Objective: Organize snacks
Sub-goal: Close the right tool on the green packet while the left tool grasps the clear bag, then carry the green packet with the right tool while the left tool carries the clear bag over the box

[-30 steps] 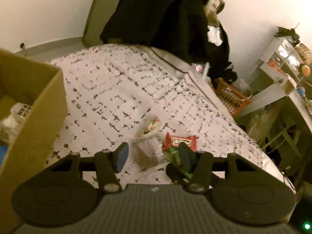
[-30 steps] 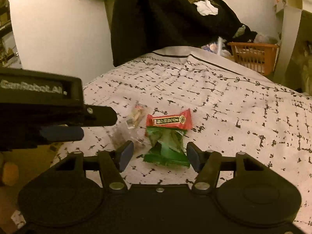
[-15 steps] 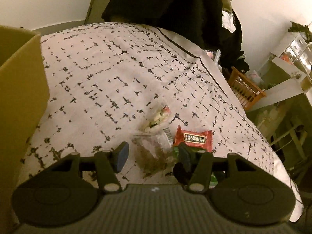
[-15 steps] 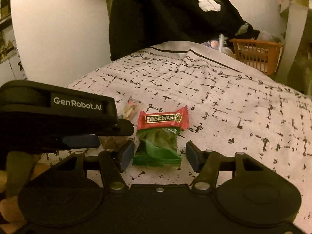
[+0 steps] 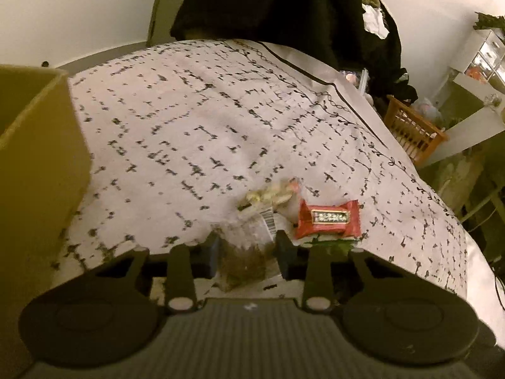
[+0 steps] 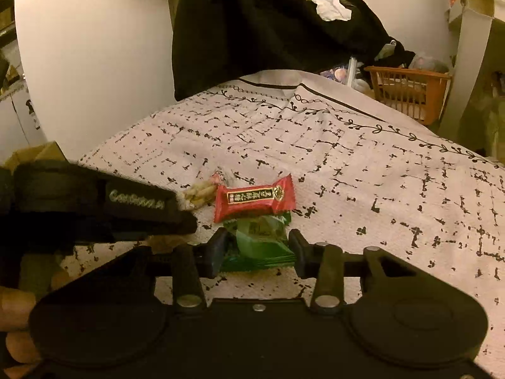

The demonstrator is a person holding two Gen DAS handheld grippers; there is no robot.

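Observation:
Several snacks lie together on the patterned bedspread [image 5: 195,126]. My left gripper [image 5: 246,252] has its fingers on both sides of a clear bag of brown bits [image 5: 244,254], narrowed onto it. My right gripper [image 6: 257,252] straddles a green packet [image 6: 262,240] with its fingers close to the packet's sides. A red wrapped bar [image 5: 328,219] lies just beyond; it also shows in the right wrist view [image 6: 254,200]. A pale snack packet [image 5: 271,194] lies behind, seen from the right wrist too [image 6: 199,194]. The left gripper's body [image 6: 94,202] sits left of the pile.
A cardboard box [image 5: 34,158] stands at the bed's left edge. Dark clothes [image 5: 268,6] hang over the far end of the bed. An orange basket [image 5: 413,132] and white shelves [image 5: 483,60] stand to the right, beyond the bed's edge.
Both grippers have moved forward and down onto the pile. The left fingers have narrowed around the clear bag. The right fingers have narrowed around the green packet.

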